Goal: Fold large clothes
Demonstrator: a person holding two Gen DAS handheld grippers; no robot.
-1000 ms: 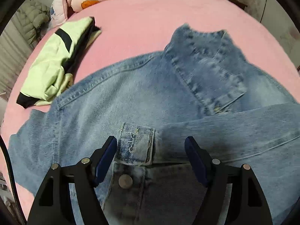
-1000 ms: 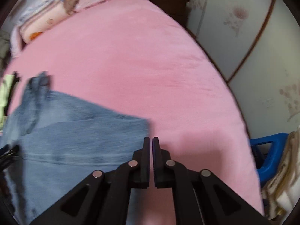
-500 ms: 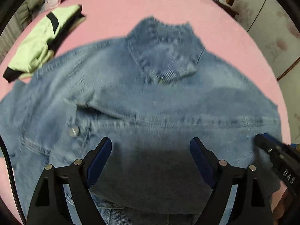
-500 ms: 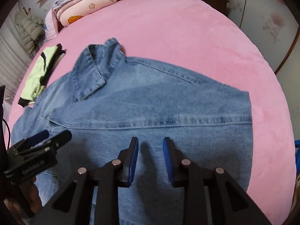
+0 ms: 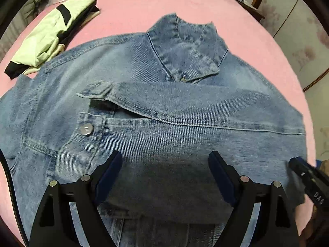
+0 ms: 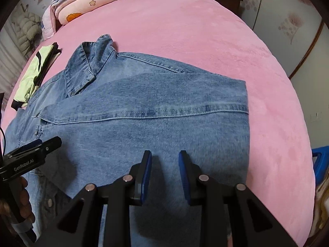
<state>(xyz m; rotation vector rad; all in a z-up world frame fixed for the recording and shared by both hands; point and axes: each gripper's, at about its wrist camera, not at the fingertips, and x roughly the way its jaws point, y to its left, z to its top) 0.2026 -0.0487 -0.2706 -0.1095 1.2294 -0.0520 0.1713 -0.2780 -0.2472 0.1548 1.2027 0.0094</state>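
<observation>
Above the denim jacket (image 5: 185, 135) both claws gape (left (image 5: 165, 173) wider; right (image 6: 165, 167) narrower), gripping nothing.

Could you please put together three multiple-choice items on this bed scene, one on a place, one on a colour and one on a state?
1. Where does the folded pale green and black garment lie?
A. on the pink bedspread, beside the blue denim jacket's shoulder
B. on top of the jacket's collar
C. on the floor

2. What colour are the pads on the left tongs?
A. red
B. dark blue
C. white

3. How does the jacket's sleeve lie?
A. hanging off the bed
B. stretched out away from the body
C. folded across the body below the collar

Answers: 1 A, its edge meets the shoulder on the bedspread; 2 B, both pads show dark blue; 3 C, the cuffed sleeve crosses the jacket.
</observation>
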